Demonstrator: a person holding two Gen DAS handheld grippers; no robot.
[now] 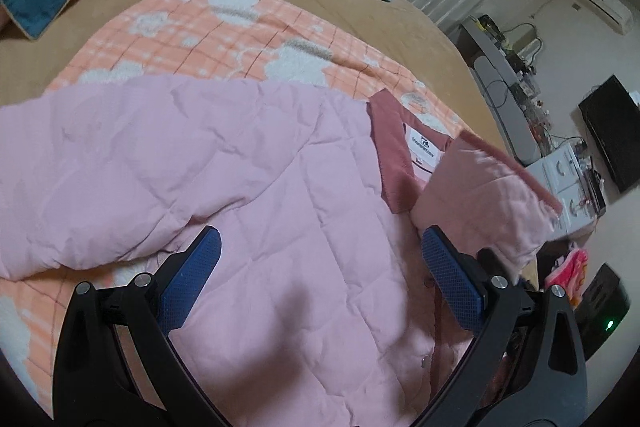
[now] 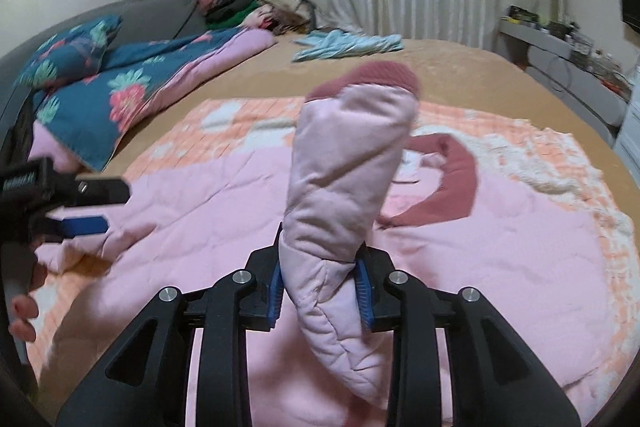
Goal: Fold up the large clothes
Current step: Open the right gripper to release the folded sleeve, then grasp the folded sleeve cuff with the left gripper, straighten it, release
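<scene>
**Two grippers over one pink jacket**

We see the pink quilted jacket [image 1: 248, 187] spread on a peach blanket [image 1: 224, 27] across the bed [image 2: 460, 67]. Our right gripper [image 2: 320, 287] pinches the jacket's sleeve [image 2: 348, 163], its cuff standing upright. Our left gripper [image 1: 320, 267] hangs above the jacket's body, jaws wide apart, holding nothing.
</scene>
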